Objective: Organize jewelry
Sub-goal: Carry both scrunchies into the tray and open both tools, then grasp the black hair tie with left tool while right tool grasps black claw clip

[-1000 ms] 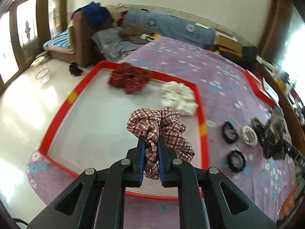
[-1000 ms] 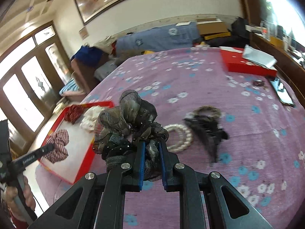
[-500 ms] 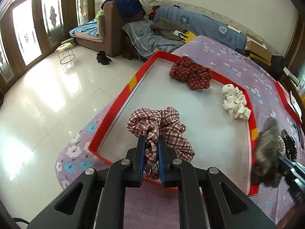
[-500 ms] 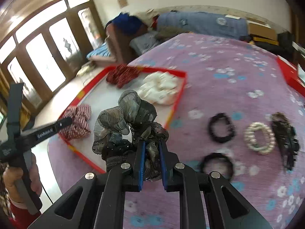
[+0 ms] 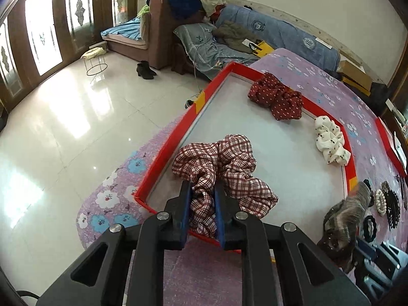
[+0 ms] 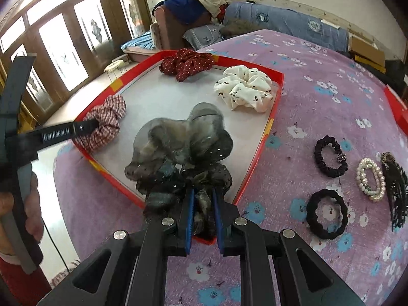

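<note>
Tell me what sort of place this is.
Most likely a home living room: a brown sofa heaped with clothes, bedding along the wall, glossy tiled floor, and a table under a purple floral cloth.

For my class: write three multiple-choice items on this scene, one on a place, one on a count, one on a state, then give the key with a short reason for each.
1. Where does the white dotted scrunchie lie?
A. on the floor
B. inside the red-rimmed tray, near its far right corner
C. among the hair ties on the purple cloth

2. How many scrunchies lie in the tray with no gripper on them?
A. two
B. four
C. none

3. What is the right gripper doing?
A. standing wide open and empty
B. lying flat on the cloth
C. clamped on a grey sheer scrunchie

Key: 1 B, it rests on the tray's white floor by the red rim. 2 A, only the white one and the red dotted scrunchie lie free. 3 C, grey fabric is pinched between its blue pads.
</note>
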